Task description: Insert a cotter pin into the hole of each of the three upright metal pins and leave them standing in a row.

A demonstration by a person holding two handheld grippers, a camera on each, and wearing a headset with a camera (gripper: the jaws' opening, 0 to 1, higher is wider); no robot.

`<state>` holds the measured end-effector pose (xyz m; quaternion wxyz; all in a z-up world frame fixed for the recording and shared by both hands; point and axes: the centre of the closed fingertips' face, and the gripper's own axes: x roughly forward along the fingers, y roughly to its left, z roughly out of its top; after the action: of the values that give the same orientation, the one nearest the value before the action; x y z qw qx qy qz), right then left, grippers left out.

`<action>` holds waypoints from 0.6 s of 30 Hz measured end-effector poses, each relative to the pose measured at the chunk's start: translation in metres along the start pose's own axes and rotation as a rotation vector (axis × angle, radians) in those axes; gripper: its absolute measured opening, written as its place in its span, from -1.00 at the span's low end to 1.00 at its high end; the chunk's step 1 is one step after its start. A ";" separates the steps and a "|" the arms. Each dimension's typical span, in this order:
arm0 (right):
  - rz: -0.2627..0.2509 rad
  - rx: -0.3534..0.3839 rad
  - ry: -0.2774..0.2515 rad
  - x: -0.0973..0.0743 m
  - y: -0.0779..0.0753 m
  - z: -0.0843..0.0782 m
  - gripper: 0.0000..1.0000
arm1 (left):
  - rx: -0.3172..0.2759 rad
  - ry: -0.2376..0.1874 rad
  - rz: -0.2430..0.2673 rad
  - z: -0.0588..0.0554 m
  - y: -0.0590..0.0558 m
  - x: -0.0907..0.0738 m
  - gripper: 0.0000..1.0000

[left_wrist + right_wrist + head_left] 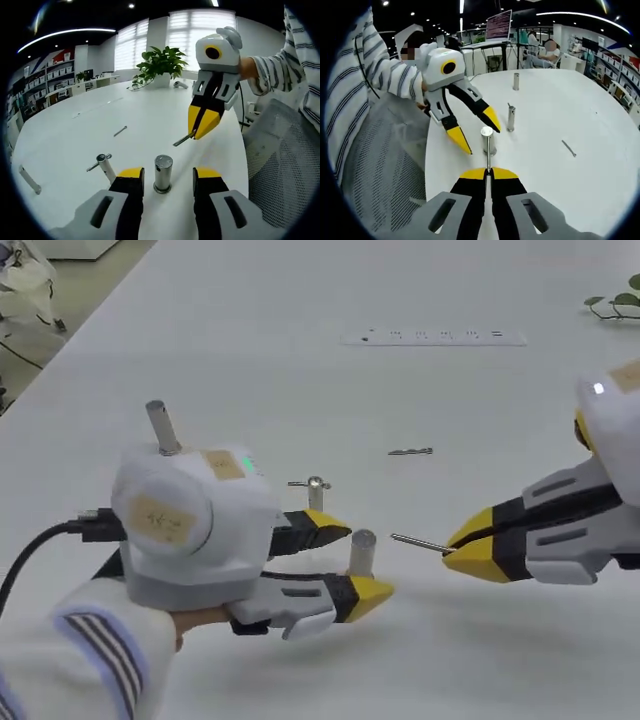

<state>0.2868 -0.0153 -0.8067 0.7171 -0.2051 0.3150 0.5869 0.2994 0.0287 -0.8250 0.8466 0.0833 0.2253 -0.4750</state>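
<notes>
Three upright metal pins stand on the white table (300, 360). The near pin (362, 550) (163, 172) (487, 140) stands between the jaws of my open left gripper (365, 560) (168, 176), which do not touch it. My right gripper (455, 545) (487, 174) is shut on a cotter pin (415, 542) (184, 140) (488, 162) whose tip points at that pin's top from the right. The middle pin (316, 490) (105, 165) (510, 117) has a cotter pin through it. The far pin (160, 427) (29, 179) (516, 81) stands bare.
A loose cotter pin (411, 451) (120, 131) (568, 148) lies on the table behind the pins. A white power strip (435, 337) lies farther back, and a potted plant (159, 65) stands near the far edge. A mesh chair (280, 165) sits beside the table.
</notes>
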 end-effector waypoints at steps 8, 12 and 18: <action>-0.004 -0.048 0.040 0.003 -0.003 -0.003 -0.93 | -0.017 0.014 0.010 -0.008 0.003 0.005 -0.43; 0.002 -0.067 0.054 0.005 -0.002 -0.003 -0.93 | -0.017 0.010 0.022 -0.009 0.005 0.006 -0.53; 0.005 -0.081 0.059 0.006 -0.002 -0.002 -0.93 | -0.010 0.025 0.028 -0.013 0.007 0.006 -0.66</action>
<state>0.2889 -0.0122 -0.8123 0.6973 -0.2506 0.3122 0.5946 0.3037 0.0322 -0.8394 0.8506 0.0880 0.2374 -0.4609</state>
